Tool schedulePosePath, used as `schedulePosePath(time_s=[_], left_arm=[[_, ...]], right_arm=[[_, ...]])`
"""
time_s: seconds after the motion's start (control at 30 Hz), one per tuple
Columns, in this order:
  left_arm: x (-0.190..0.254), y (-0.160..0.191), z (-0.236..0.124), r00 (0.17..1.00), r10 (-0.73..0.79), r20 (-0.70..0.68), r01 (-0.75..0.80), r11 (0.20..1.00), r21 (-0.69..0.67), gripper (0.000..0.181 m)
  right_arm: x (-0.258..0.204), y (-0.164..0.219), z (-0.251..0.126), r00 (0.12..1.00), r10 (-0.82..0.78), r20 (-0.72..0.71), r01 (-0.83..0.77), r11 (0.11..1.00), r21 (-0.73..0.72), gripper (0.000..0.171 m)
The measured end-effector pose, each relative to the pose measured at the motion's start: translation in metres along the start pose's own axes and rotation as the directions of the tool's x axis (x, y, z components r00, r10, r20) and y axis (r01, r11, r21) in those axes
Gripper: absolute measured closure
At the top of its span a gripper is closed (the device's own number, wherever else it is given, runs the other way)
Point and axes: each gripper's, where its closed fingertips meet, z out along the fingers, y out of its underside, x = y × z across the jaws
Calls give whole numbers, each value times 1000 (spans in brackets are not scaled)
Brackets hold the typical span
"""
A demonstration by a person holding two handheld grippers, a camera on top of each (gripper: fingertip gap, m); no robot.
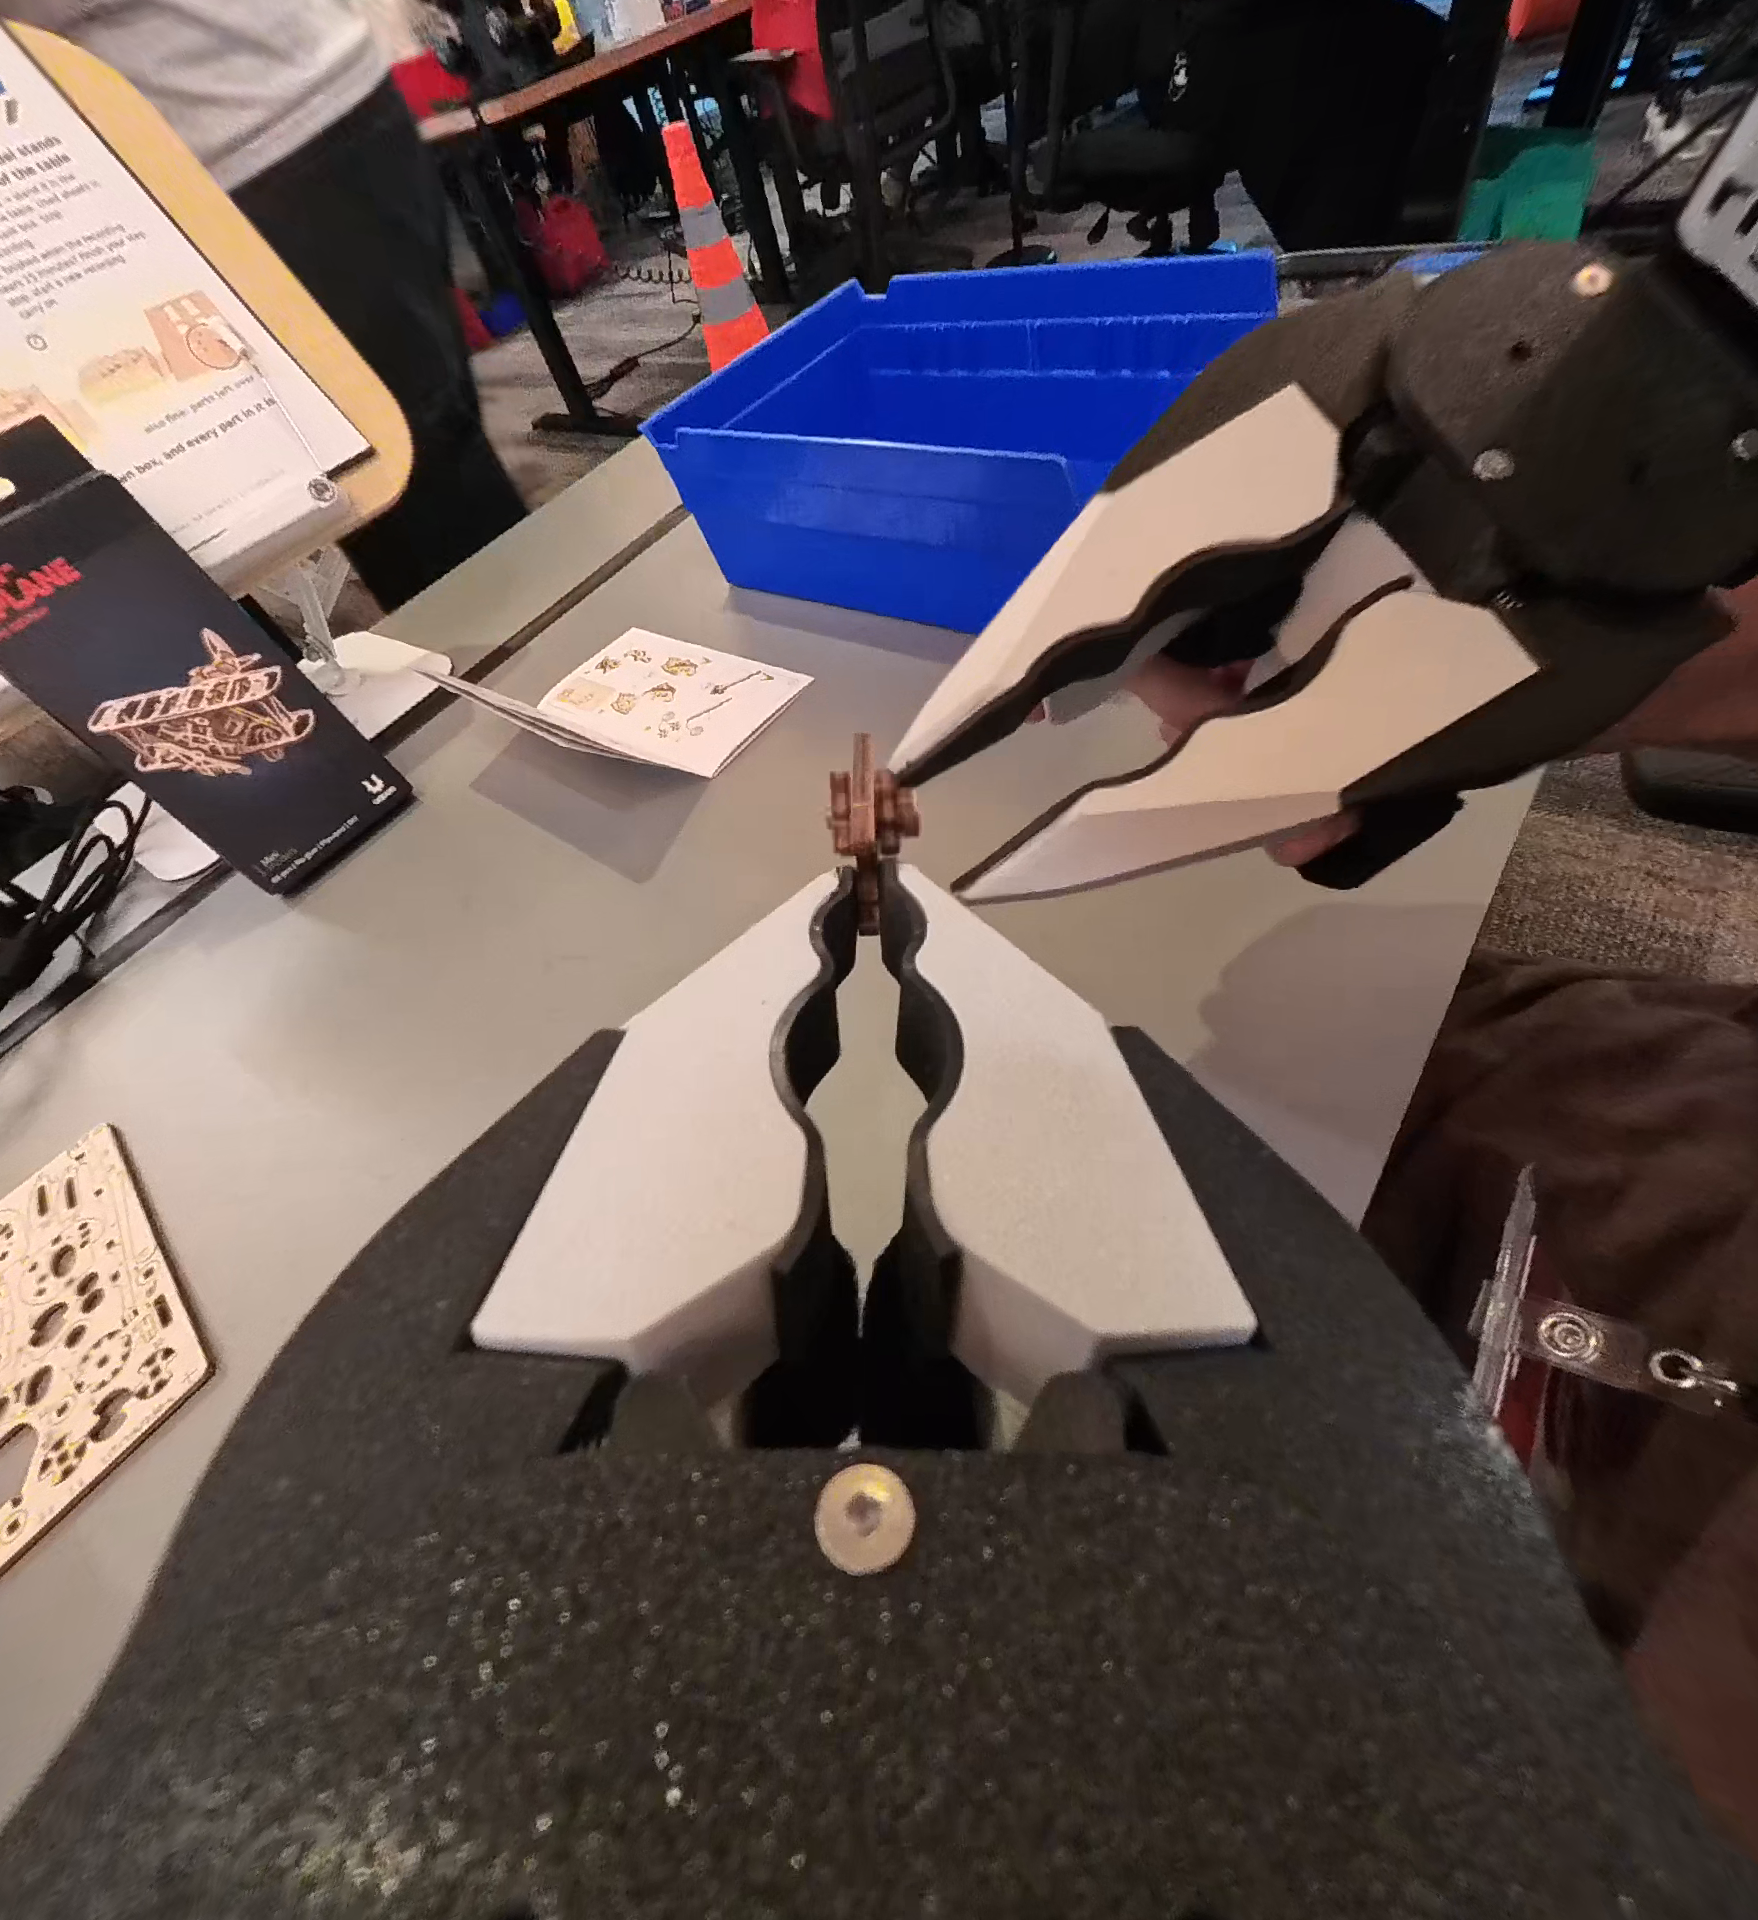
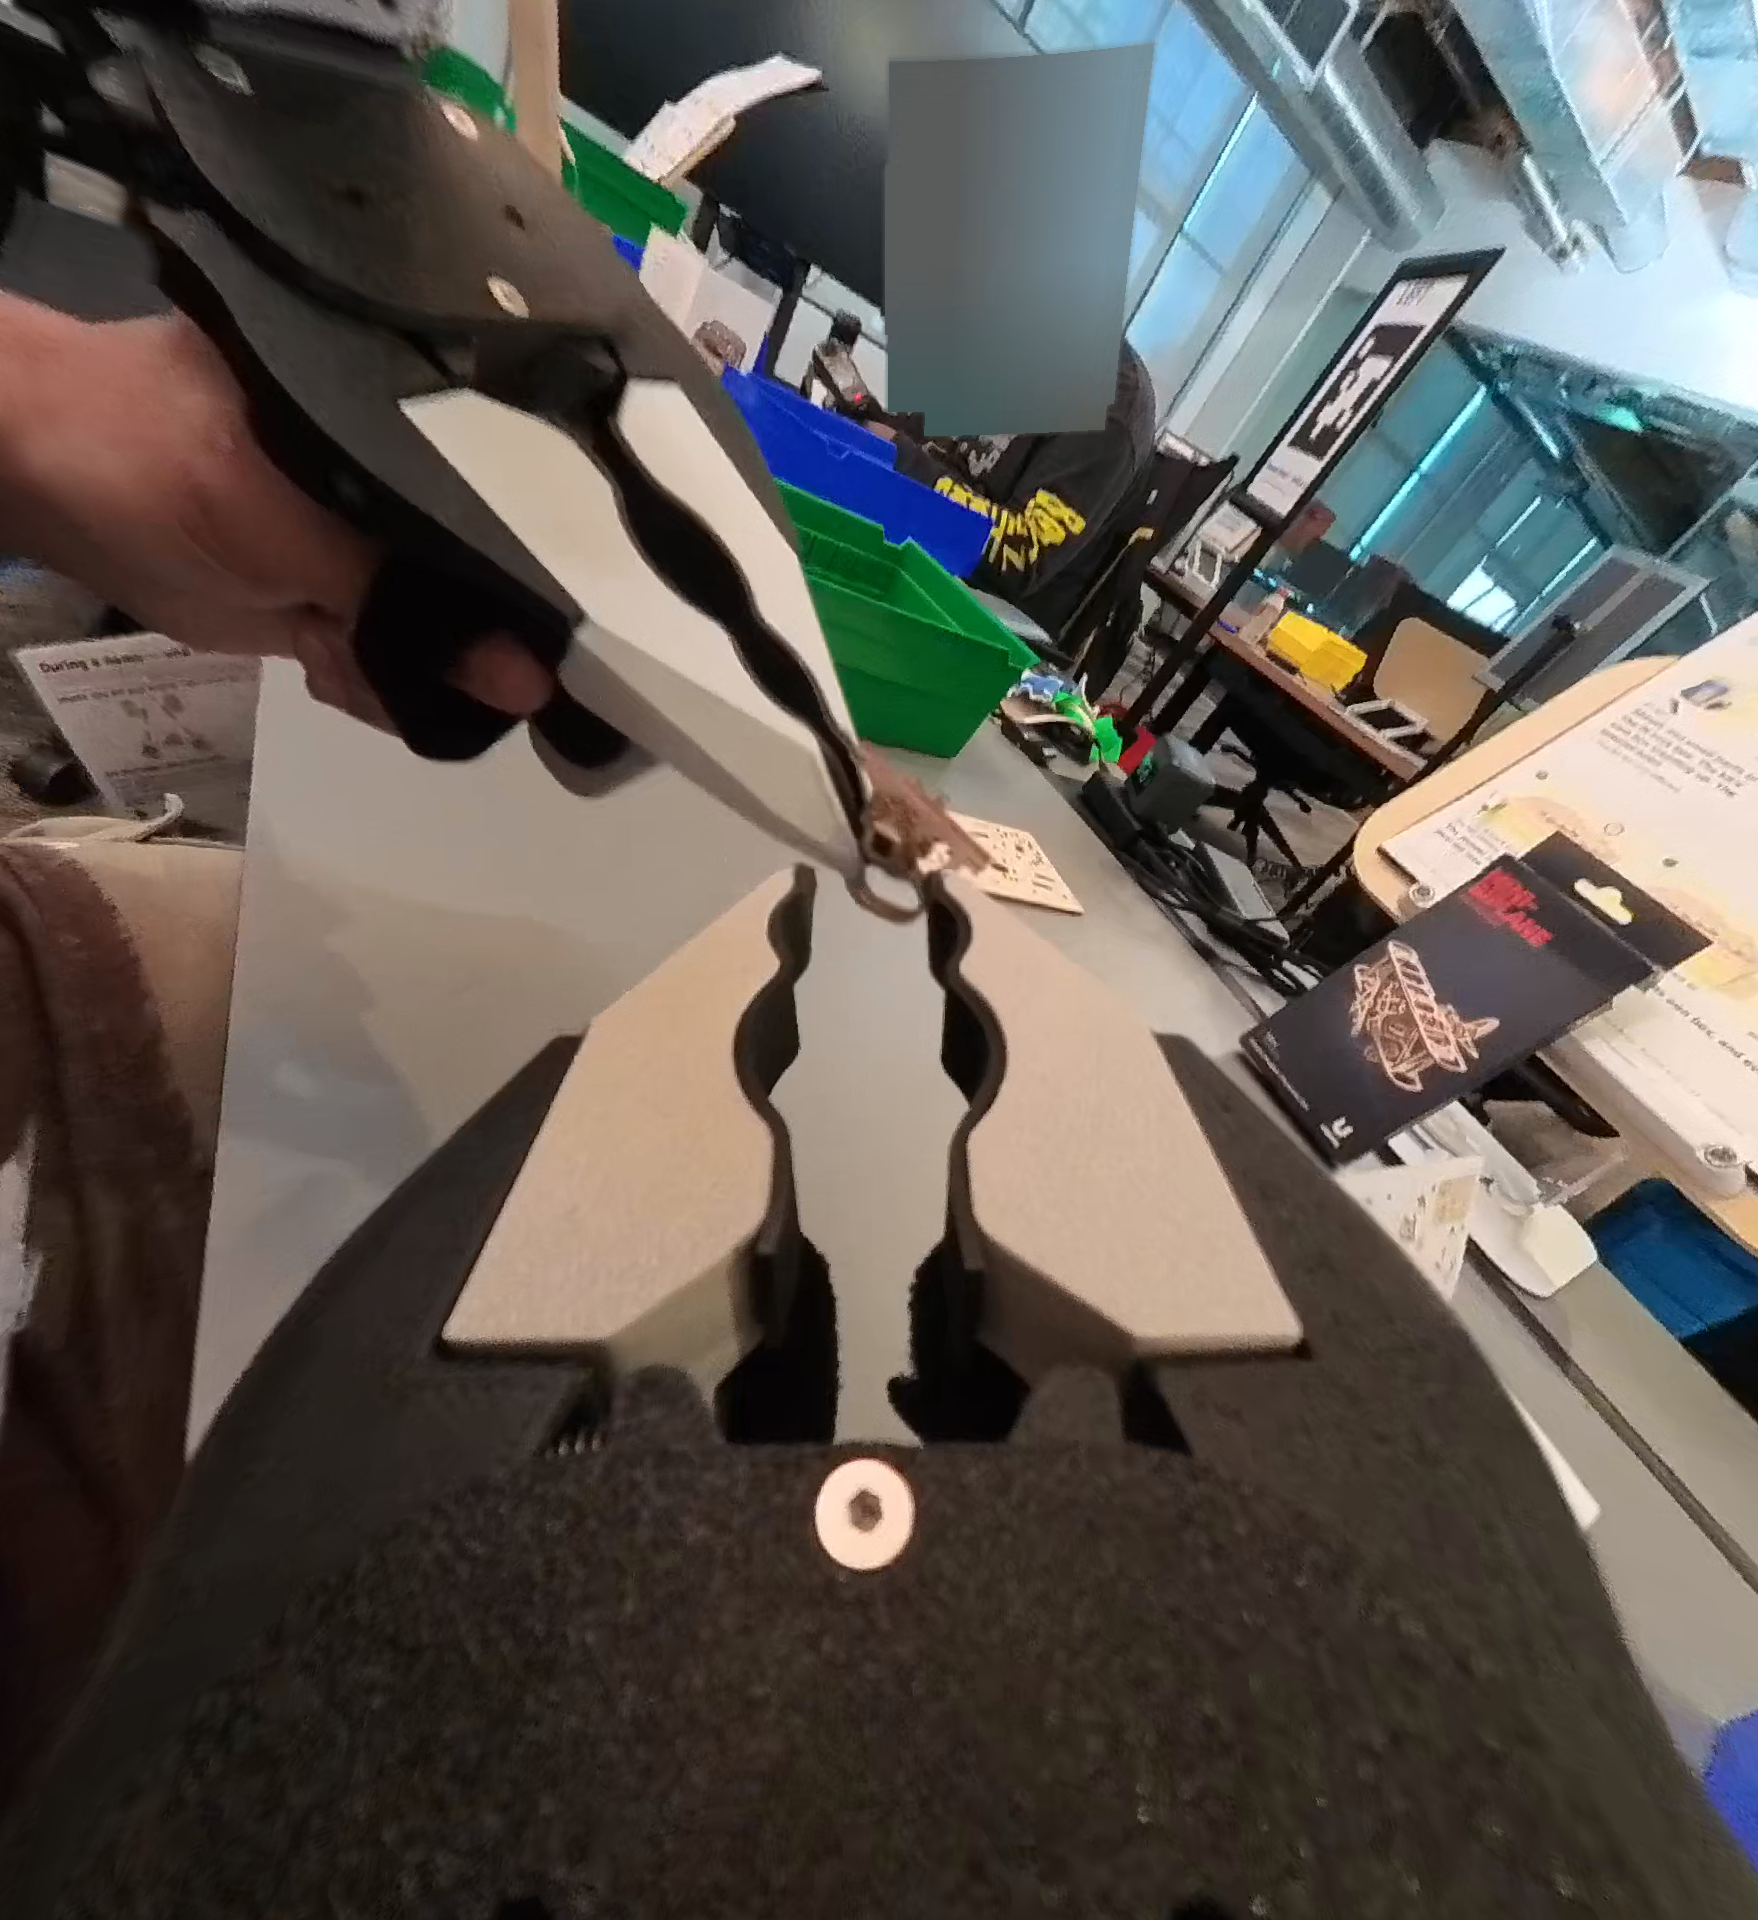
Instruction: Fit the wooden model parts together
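The left claw [image 1: 862, 902], nearly closed, pinches a small wooden model piece [image 1: 870, 805] upright above the grey table [image 1: 355, 997]. The right claw [image 1: 925, 831], spread apart, has one tip touching the piece's side.

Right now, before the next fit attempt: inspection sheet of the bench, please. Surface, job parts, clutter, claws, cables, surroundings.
Surface: grey table, bare in the middle.
Job's things: small wooden assembly held above the table; punched parts sheet flat at the near left edge.
Clutter: open instruction leaflet; black kit box standing upright; blue bin at the far edge, no contents visible.
Claws: left claw shut on the assembly's lower end; right claw open, its upper tip at the assembly's side.
Cables: black bundle at the left edge, off the work area.
Surroundings: instruction board; orange cone on the floor; other benches and people behind.
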Motion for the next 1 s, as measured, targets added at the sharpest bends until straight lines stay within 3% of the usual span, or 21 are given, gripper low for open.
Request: schedulePosePath(time_s=[0.2, 0.4, 0.57, 0.77, 1.0], left_arm=[[1, 4, 2, 1000, 15, 2, -15, 1000, -16, 180], [-1, -1, -1, 1000, 14, 9, -14, 1000, 0, 180], [0, 3, 1, 999, 32, 14, -32, 999, -15, 180], [0, -2, -2, 1000, 26, 12, -26, 1000, 5, 180], [-2, 2, 0, 999, 30, 16, -30, 1000, -8, 180]], right_arm=[[-4, -18, -2, 1000, -18, 6, 18, 998, 67, 150], [2, 1, 0, 1000, 9, -8, -9, 1000, -5, 150], [-2, -20, -1, 1000, -4, -1, 5, 997, 73, 150], [2, 3, 1, 1000, 21, -3, -21, 1000, -7, 149], [-5, -18, 1, 1000, -9, 9, 9, 998, 60, 151]])
